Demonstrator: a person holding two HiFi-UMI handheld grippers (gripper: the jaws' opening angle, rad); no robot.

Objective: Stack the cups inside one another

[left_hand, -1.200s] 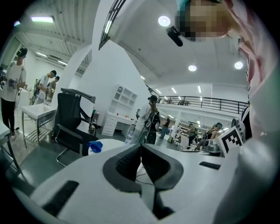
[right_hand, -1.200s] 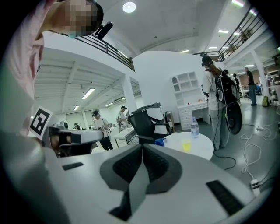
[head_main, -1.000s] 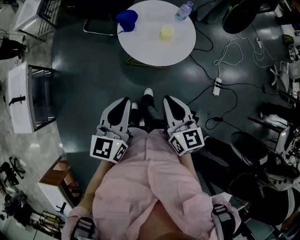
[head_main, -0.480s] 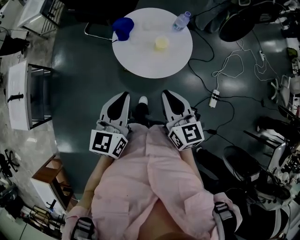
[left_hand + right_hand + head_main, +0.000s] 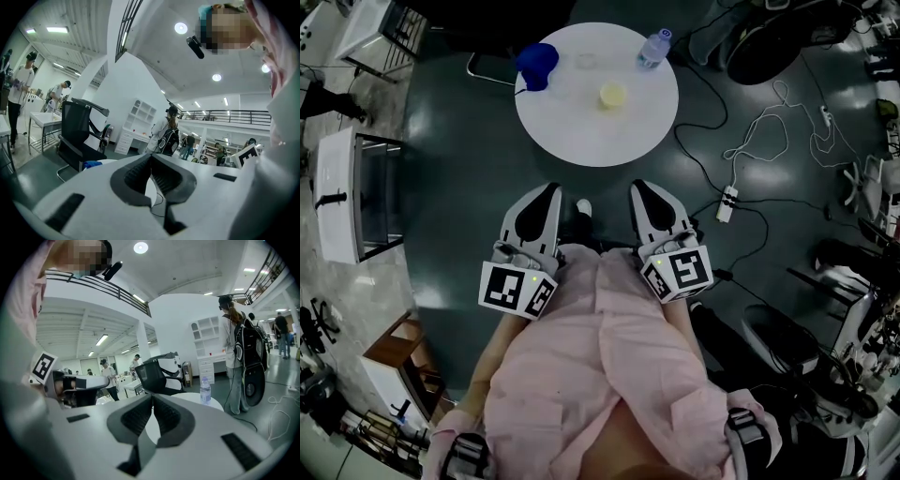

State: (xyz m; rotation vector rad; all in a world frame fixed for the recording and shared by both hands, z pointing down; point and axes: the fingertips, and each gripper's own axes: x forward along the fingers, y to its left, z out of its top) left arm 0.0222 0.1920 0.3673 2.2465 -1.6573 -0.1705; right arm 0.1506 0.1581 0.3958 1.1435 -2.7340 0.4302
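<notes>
A round white table stands ahead on the dark floor. On it are a blue cup at the far left, a yellow cup near the middle, and what looks like a clear cup between them at the back. My left gripper and right gripper are held side by side in front of my body, short of the table. Both are shut with nothing between the jaws. The left gripper points at the blue cup. The right gripper points at the table.
A water bottle stands at the table's far right edge, and shows again as a clear bottle in the right gripper view. A black chair is behind the table. Cables and a power strip lie on the floor at right. A white cabinet is at left.
The table and its cups have drawn closer and lower in the head view as I walk toward them. Both grippers stay shut and side by side.
</notes>
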